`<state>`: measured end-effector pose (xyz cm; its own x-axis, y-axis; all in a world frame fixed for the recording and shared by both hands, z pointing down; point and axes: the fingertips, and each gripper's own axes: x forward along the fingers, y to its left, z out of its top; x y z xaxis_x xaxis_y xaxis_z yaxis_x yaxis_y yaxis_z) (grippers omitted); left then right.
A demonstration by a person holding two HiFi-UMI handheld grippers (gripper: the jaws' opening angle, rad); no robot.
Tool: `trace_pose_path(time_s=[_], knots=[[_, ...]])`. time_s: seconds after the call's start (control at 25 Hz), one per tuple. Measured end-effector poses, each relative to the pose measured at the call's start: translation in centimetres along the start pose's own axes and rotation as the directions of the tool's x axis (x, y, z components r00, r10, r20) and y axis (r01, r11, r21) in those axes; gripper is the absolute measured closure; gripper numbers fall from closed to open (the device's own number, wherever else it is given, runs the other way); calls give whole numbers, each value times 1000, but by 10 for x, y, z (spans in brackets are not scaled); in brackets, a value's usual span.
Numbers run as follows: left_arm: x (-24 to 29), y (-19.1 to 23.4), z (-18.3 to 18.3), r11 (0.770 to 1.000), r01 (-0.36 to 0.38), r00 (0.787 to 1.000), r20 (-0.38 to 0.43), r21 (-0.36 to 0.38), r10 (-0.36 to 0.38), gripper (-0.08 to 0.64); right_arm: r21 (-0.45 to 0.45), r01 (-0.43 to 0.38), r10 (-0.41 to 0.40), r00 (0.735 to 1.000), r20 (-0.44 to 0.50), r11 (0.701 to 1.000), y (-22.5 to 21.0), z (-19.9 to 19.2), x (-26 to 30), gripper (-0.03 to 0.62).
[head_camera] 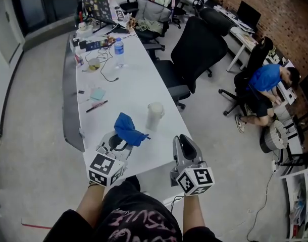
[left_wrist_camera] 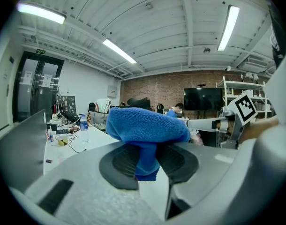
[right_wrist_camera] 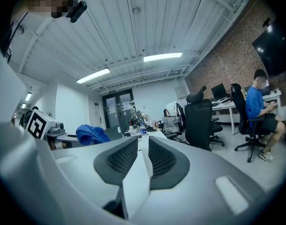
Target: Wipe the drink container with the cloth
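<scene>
The drink container (head_camera: 155, 116), a pale translucent cup with a lid, stands upright on the long white table (head_camera: 139, 84) near its right edge. My left gripper (head_camera: 122, 139) is shut on a blue cloth (head_camera: 129, 130), which it holds bunched above the table's near end, left of the cup and apart from it. In the left gripper view the cloth (left_wrist_camera: 147, 125) bulges out over the pads of that gripper (left_wrist_camera: 145, 161). My right gripper (head_camera: 183, 139) is near the table's right edge, in front of the cup. Its jaws (right_wrist_camera: 143, 156) stand narrowly apart with nothing between them.
A water bottle (head_camera: 119, 52), cables and small items lie further along the table, with clutter at the far end. A black office chair (head_camera: 197, 49) stands close to the table's right side. A person in blue (head_camera: 265, 84) sits at desks far right.
</scene>
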<state>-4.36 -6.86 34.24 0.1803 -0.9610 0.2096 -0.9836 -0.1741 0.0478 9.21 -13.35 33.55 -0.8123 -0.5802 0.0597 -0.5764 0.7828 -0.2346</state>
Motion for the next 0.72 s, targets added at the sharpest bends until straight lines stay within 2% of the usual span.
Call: trace_pose_path(time_s=[0.28,0.72], knots=[[-11,-10,14,1000,-21,998,62,5,21,459,-7,38,-37,999,29,999,-4,5,-24,591],[-29,-17,19,999,-43,993,111,-1,43,459,-22,61,-60,997,49,998,-2,8,-46,598]])
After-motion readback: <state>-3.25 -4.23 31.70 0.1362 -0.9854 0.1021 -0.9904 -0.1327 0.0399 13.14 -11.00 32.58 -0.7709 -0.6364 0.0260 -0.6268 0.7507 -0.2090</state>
